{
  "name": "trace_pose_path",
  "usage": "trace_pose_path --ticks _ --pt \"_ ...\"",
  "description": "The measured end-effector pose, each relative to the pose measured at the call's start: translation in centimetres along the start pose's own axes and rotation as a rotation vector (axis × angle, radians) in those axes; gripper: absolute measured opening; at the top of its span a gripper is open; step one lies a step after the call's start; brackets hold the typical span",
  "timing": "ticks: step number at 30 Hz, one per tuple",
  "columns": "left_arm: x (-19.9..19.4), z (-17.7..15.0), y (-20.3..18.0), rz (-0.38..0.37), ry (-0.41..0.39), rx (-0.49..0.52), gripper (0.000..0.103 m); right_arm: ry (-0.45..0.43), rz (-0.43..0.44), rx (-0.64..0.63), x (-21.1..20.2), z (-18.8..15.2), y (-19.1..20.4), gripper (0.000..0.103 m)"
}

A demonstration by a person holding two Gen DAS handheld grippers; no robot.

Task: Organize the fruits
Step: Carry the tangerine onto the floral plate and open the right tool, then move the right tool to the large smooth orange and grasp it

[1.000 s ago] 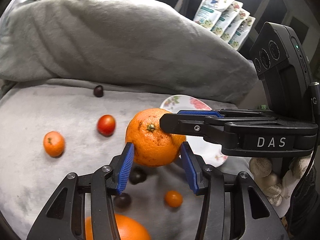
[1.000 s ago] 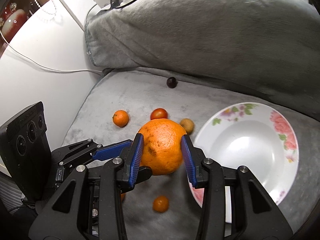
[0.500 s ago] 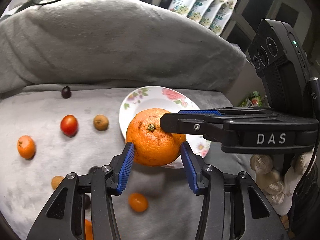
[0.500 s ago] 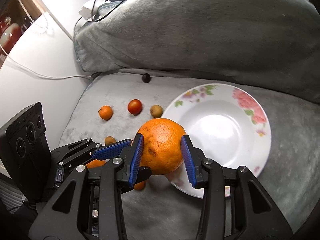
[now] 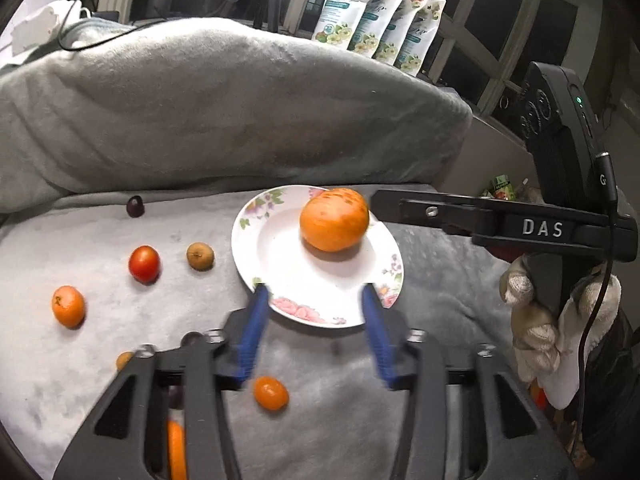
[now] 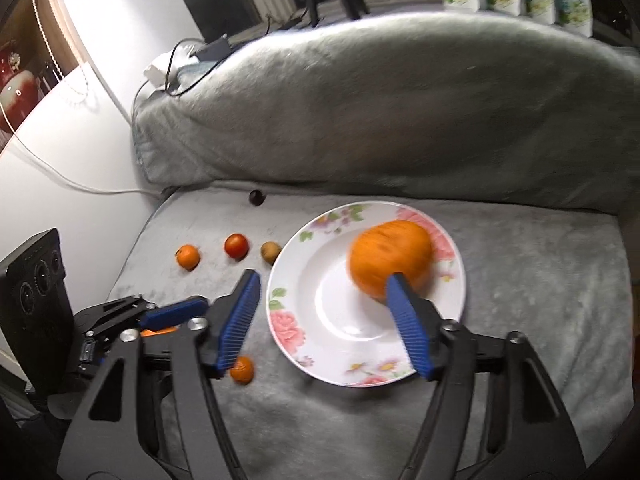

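Note:
A big orange (image 5: 334, 220) (image 6: 390, 260) lies blurred in the white flowered plate (image 5: 256, 248) (image 6: 280, 308), toward its far right side. My left gripper (image 5: 313, 290) hovers over the plate's near rim, its jaws opening with nothing between them. The jaws of my right gripper (image 6: 323, 276) are opening too, and they are empty; its right fingertip (image 6: 394, 280) stands just in front of the orange. On the grey cloth to the plate's left lie a small orange (image 5: 68, 306), a red tomato (image 5: 144, 264), a brown fruit (image 5: 200, 256) and a dark fruit (image 5: 135, 206).
A kumquat (image 5: 271, 393) and another orange (image 5: 176, 448) lie near the front, under my left gripper. A thick grey cushion (image 5: 224, 112) closes off the back, with pouches (image 5: 380, 12) behind it. A gloved hand (image 5: 532, 320) holds the right gripper. A white wall (image 6: 80, 148) runs along the left.
Both grippers carried the big orange to the right over the plate, then opened. The orange left the pads and now lies in the plate.

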State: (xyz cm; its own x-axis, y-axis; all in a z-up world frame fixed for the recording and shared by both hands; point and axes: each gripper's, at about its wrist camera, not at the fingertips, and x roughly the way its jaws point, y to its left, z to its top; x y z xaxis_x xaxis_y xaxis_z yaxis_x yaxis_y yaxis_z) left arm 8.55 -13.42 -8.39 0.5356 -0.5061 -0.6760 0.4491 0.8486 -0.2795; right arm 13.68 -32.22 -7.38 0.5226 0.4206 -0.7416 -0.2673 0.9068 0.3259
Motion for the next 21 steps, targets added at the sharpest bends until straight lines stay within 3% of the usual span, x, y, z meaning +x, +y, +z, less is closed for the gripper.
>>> trace_pose_path --ticks 2,11,21 --pt "-0.4 -0.1 0.1 0.010 -0.011 -0.001 0.063 -0.021 -0.018 0.002 -0.6 -0.3 -0.2 0.071" --pt "-2.1 -0.8 1.0 0.060 -0.037 0.004 0.069 -0.089 -0.046 0.061 -2.2 -1.1 -1.6 0.072" --pt "-5.8 -2.7 2.7 0.175 -0.113 0.005 0.069 -0.144 -0.040 0.081 -2.8 -1.9 -1.7 0.072"
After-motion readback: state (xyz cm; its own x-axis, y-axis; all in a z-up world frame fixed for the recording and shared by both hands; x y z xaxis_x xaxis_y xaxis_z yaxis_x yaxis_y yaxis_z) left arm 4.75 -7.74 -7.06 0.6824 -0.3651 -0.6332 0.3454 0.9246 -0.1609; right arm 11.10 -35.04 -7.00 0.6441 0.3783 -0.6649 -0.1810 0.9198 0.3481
